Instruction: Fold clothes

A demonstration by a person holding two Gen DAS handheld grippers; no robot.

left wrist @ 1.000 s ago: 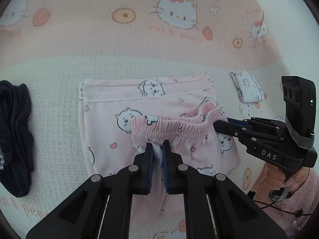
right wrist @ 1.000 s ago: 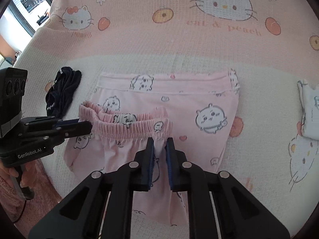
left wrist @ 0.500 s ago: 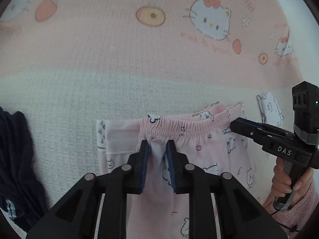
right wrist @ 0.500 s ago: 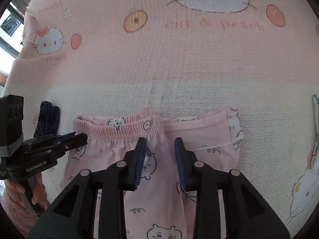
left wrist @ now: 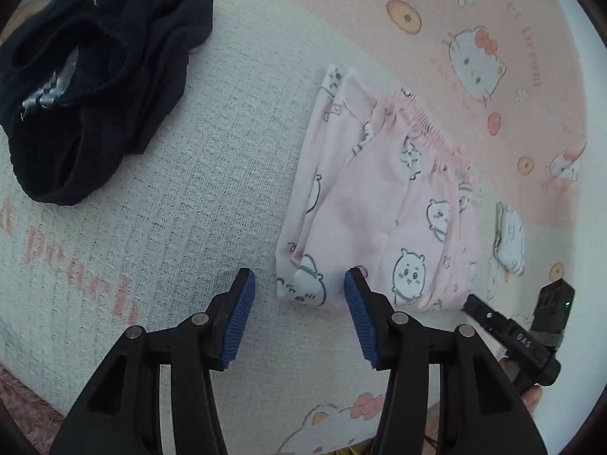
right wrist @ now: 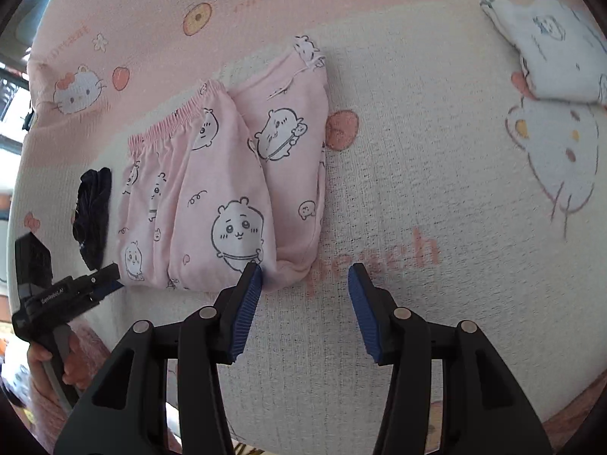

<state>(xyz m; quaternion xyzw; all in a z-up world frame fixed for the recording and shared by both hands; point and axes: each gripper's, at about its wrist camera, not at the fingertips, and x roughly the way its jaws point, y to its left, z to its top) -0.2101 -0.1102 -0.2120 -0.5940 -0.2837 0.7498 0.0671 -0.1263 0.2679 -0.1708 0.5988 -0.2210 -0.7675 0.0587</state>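
Observation:
Pink pyjama trousers [left wrist: 383, 204] with cartoon prints lie folded on the bedspread, elastic waistband on top at the far edge. My left gripper [left wrist: 299, 288] hovers at the fold's near left corner, its jaws opening and nothing pressed between the pads. In the right wrist view the same trousers [right wrist: 227, 189] lie left of centre. My right gripper [right wrist: 305, 280] stands at their near right corner, jaws opening, pads clear of the cloth. Each gripper shows in the other's view: the right one [left wrist: 474, 305] and the left one [right wrist: 110, 275].
A crumpled dark navy garment [left wrist: 87, 76] lies to the left of the trousers. A folded white printed garment [right wrist: 550, 49] sits at the far right. The pink and white cartoon bedspread [right wrist: 417, 189] covers the surface; a hand [right wrist: 49, 360] holds the left gripper's handle.
Both grippers carried the waistband over to the far edge, finishing the fold, then let go and opened. Both have pulled back to the near edge and rolled, so the scene appears tilted.

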